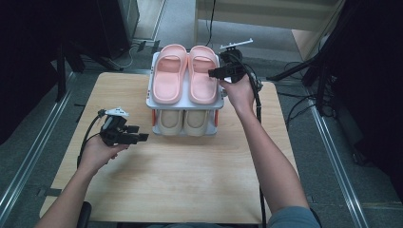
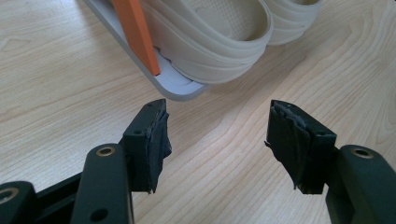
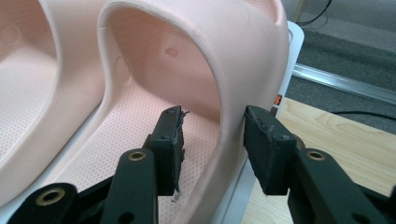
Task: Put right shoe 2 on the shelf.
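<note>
- Two pairs of slippers sit on a small two-tier shoe rack at about 12 o'clock on the bench: pink slippers on the top shelf, beige slippers tucked underneath.
- The right gripper is up at the 1 o'clock side of the rack, right at the outer pink slipper. Its jaws straddle the strap's outer wall, one pad inside over the dotted footbed and one outside, but they're spread and not squeezing it, so the slipper rests on the shelf by its own weight.
- Coming in from the side makes sense here, since the strap wall is the thin, easy bit to pinch.
- The left gripper hangs low over the bench at about 9 o'clock, jaws wide apart with nothing between them. It's pointed at the rack's near corner, with an orange post and a beige slipper toe straight ahead, probably parked out of the way.
- Looks like the pink pair is squared up side by side, toes away from the person.
</note>
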Demonstrator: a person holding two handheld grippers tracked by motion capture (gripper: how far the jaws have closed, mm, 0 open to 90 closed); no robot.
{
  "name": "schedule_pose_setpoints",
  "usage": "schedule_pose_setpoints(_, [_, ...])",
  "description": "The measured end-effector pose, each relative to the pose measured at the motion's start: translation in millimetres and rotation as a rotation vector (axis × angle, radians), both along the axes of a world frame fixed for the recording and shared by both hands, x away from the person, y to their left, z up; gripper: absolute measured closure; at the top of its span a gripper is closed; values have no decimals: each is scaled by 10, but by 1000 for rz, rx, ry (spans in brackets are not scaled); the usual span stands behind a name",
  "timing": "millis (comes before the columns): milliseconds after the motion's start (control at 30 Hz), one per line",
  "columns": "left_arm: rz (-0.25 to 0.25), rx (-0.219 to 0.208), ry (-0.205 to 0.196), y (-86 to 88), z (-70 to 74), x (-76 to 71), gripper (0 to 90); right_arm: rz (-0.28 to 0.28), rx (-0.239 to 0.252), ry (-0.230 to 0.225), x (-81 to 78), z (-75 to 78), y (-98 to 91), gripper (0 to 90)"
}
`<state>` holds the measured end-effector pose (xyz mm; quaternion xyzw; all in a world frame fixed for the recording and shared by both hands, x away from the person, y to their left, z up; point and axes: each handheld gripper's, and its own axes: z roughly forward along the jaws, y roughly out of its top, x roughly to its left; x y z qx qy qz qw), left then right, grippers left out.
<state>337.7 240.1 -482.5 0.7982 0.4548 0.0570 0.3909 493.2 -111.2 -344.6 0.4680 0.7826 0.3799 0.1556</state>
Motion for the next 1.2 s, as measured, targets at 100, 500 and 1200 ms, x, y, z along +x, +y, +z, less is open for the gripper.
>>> schedule_pose_setpoints(100, [-1,2,-1,-5,0,3,388,1,6,-3,-8,-2,20,576])
schedule_pose_setpoints(500, [-4,1,-1,-12,8,-8,388,23,25,-19,-89,-15,73,553])
schedule_pose_setpoints(1200, [2,10,9,-3,-8,-3,388,136,79,-117,-420,103,-207,551])
